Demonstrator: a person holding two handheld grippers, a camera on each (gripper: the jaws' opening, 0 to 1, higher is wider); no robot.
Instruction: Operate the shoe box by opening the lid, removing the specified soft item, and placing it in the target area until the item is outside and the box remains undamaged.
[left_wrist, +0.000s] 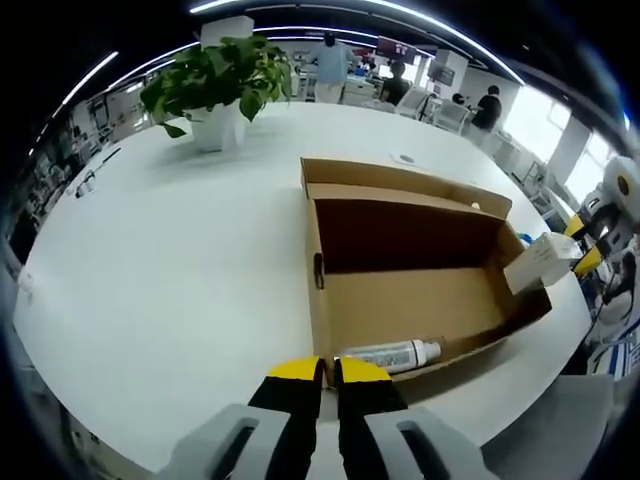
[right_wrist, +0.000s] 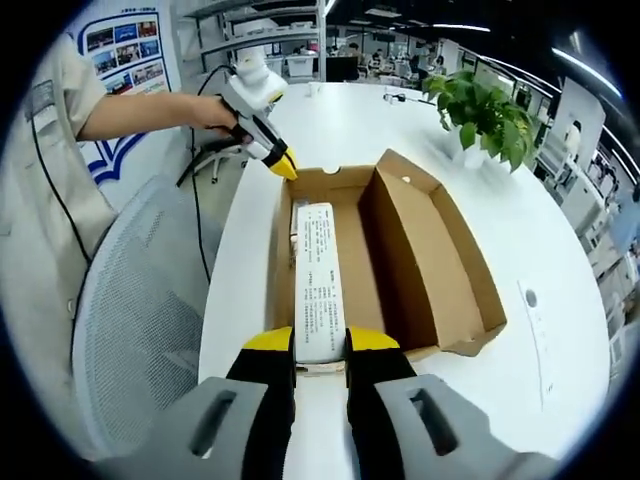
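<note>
Tool in your left hand (left_wrist: 329, 372) is pressed together, pinching nothing, poised at the near wall of the open box (left_wrist: 405, 300) on the white table (left_wrist: 180, 270). A tube (left_wrist: 392, 354) lies inside, just past the tips.

Your right tool (right_wrist: 320, 342) pinches a long white carton (right_wrist: 318, 290), which reaches over the box (right_wrist: 400, 260). Your left tool (right_wrist: 280, 163) shows at the far end.

With the lid up, removal looks to be in hand. Next, lift the carton clear without catching the walls, then set it on the table (right_wrist: 540, 260).
</note>
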